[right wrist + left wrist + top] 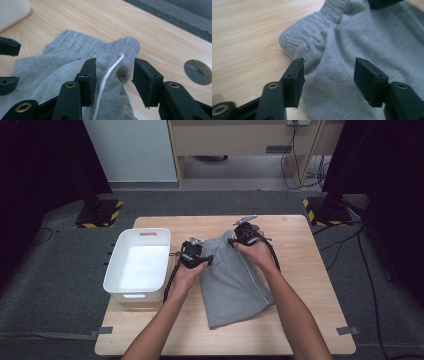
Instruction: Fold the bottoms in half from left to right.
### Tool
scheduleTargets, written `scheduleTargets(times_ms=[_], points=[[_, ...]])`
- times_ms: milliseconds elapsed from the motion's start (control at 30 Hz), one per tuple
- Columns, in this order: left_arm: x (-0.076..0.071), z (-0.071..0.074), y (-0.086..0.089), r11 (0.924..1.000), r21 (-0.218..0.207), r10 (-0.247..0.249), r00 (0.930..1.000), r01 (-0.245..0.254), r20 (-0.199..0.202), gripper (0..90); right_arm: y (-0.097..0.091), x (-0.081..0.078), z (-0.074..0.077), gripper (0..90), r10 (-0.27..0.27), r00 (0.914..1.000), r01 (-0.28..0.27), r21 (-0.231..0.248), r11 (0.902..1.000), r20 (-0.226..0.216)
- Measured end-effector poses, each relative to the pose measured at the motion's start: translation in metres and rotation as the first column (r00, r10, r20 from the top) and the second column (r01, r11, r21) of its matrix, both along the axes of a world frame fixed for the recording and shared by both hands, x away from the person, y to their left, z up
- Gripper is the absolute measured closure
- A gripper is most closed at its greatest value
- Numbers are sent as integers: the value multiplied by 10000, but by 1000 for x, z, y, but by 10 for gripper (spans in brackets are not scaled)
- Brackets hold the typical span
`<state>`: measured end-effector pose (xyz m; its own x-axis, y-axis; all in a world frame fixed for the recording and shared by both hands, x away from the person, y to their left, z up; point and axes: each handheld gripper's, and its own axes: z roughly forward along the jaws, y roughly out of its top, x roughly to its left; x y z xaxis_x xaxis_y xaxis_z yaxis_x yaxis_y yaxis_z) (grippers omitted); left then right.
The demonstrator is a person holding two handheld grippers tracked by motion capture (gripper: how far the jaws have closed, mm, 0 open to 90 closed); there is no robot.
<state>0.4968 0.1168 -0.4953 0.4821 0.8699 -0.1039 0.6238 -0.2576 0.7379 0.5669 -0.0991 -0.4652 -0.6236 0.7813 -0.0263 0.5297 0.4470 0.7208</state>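
A grey garment (234,282) with a ribbed waistband is seen spread on the wooden table (300,270), its waistband end pointed away from the person and a white cord (107,75) running down its right side. 2 hand-held grippers are set at that far end. The left gripper (328,75) is placed over the left corner of the waistband, with grey fabric lying between jaws that stand apart; whether the pads are pressed on the cloth cannot be told. The right gripper (113,77) is set over the right corner, where a raised fold of fabric and the white cord are bracketed by its jaws, which also stand apart with gaps visible beside the cloth. A white plastic bin (116,270) is seen on the table just to the left of the garment, beside the person's left hand (186,276).
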Motion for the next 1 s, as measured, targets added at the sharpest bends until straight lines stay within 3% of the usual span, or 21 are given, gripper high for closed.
scheduleTargets(times_ms=[133,300,500,567,767,1000], points=[[1,-10,1,10000,44,13,9999,-13,-133,498,5,6,-16,455,-8,9992,-4,-308,9995,-408],[4,-25,5,9999,-89,126,9978,-132,-654,543,7,11,-32,360,-112,9935,55,-500,9987,-1129],[6,-29,4,9999,97,104,9981,-99,-615,574,6,13,-45,299,-219,9892,110,-756,9971,-1449],[6,-29,5,9999,115,77,9981,-70,-618,584,3,14,-50,320,-271,9865,154,-736,9972,-1615],[10,-32,7,10000,72,11,9990,-8,-457,651,-1,8,-53,564,29,9835,-57,-145,9999,-1809],[11,-32,3,9996,214,-198,9991,206,-371,717,-9,-6,-52,612,-220,9797,225,3,9997,-1990]])
